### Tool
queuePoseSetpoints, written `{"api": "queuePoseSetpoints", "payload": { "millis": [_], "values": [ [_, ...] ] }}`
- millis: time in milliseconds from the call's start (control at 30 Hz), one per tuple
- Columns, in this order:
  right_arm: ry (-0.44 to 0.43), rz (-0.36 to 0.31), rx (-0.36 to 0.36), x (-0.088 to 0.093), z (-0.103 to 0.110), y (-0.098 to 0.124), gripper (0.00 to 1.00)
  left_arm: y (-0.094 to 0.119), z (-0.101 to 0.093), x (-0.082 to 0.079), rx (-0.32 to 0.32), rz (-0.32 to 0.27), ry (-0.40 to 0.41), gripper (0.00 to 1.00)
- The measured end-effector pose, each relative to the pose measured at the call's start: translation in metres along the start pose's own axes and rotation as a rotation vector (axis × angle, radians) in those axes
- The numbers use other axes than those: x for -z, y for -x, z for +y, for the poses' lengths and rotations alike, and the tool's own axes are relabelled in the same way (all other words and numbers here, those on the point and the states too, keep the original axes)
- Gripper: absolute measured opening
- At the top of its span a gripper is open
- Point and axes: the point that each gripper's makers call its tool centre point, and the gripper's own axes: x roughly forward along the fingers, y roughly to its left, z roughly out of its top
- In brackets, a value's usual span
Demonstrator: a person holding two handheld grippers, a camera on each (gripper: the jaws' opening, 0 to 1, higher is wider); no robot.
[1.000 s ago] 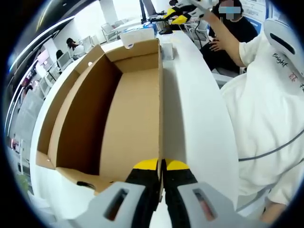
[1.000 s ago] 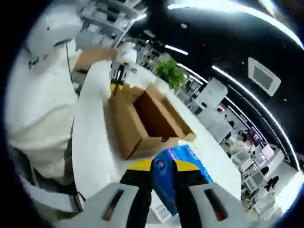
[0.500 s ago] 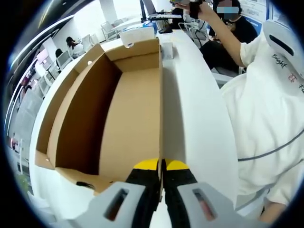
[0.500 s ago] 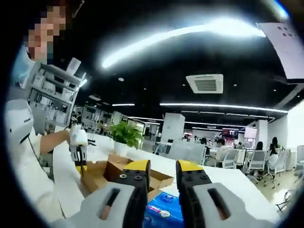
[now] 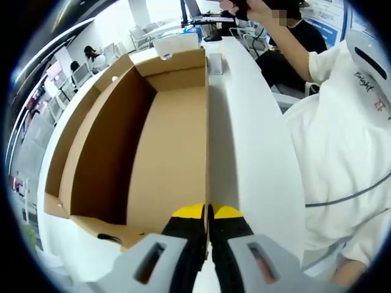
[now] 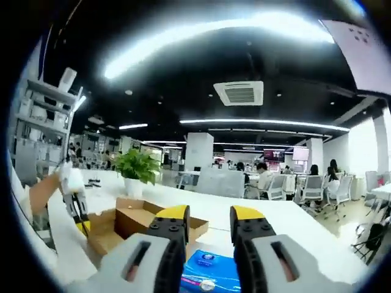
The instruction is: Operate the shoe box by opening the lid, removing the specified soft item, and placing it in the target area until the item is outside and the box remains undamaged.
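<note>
Since half a second ago the right gripper (image 6: pixel 209 223) has levelled out over the table, and the blue packet (image 6: pixel 211 274) that sat low between its jaws now lies on the white table (image 6: pixel 293 244) just below them, no longer held. Its jaws stand apart with nothing between the yellow tips. The packet is close under this gripper, its long side running across the jaws, so the right hand is the nearer one to it.

The left gripper (image 5: pixel 208 215) has hardly shifted: its jaws are pressed together on the near side wall of the shoe box (image 5: pixel 165 146), at the box's near end. The box lies lengthwise away from it, open and bare inside. In the right gripper view the box (image 6: pixel 131 220) sits beyond and to the left of the packet, apart from it.

By this, the soft item looks to be out and set down.
</note>
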Motion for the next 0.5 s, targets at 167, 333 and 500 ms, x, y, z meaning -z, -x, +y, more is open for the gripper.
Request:
{"api": "queuePoseSetpoints", "payload": {
  "millis": [167,333,500],
  "values": [
    [0.217,0.126,-0.023,0.007,0.009,-0.016,0.36,0.001,-0.001,0.0,0.01,0.0,0.004,0.01],
    [0.369,0.141,-0.034,-0.001,0.02,-0.034,0.32,0.002,-0.001,0.0,0.005,-0.001,0.005,0.01],
    [0.341,0.114,-0.058,-0.025,0.027,-0.054,0.32,0.001,-0.002,0.0,0.011,0.005,0.014,0.01]
  ]
}}
